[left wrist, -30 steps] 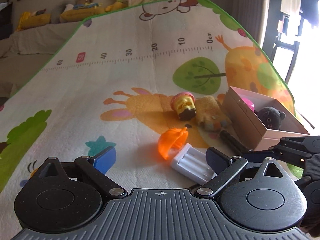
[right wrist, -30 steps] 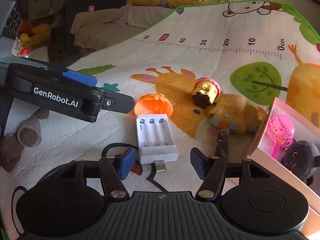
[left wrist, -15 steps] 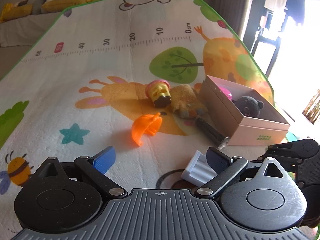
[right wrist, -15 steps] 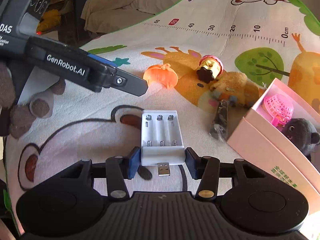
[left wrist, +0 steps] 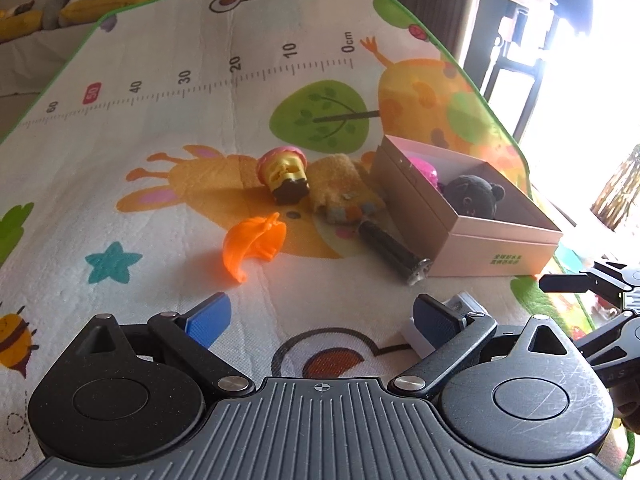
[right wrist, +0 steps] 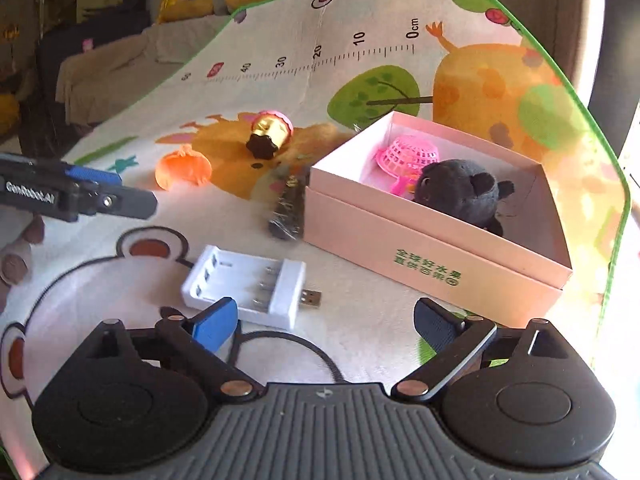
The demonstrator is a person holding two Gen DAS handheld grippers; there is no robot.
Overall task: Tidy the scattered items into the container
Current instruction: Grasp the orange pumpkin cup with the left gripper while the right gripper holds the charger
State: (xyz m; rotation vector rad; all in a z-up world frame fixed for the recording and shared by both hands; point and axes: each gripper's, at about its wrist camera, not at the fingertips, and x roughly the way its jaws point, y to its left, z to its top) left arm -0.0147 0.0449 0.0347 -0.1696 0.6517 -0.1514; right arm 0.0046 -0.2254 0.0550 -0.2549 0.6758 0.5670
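Note:
A white battery charger [right wrist: 244,280] lies flat on the play mat, USB plug pointing right. My right gripper [right wrist: 324,322] is open just behind it; the blue left fingertip [right wrist: 212,322] overlaps its near edge and nothing sits between the fingers. The pink box [right wrist: 400,252] stands to the right, holding a black plush [right wrist: 460,192] and a pink net scoop [right wrist: 406,156]. My left gripper [left wrist: 322,318] is open and empty above the mat. In its view the charger [left wrist: 464,302] peeks out behind the right finger. The left gripper [right wrist: 80,196] also shows at the right wrist view's left edge.
An orange toy [left wrist: 252,244], a pink and yellow cupcake toy [left wrist: 284,172], a tan plush piece [left wrist: 344,188] and a black wrapped stick [left wrist: 394,250] lie on the mat left of the box [left wrist: 472,236]. Cushions and soft toys line the far wall. A bright window is at right.
Half a second ago my right gripper was shut on the charger. Now it is open, and the charger lies turned sideways on the mat. Both views have swung toward the box.

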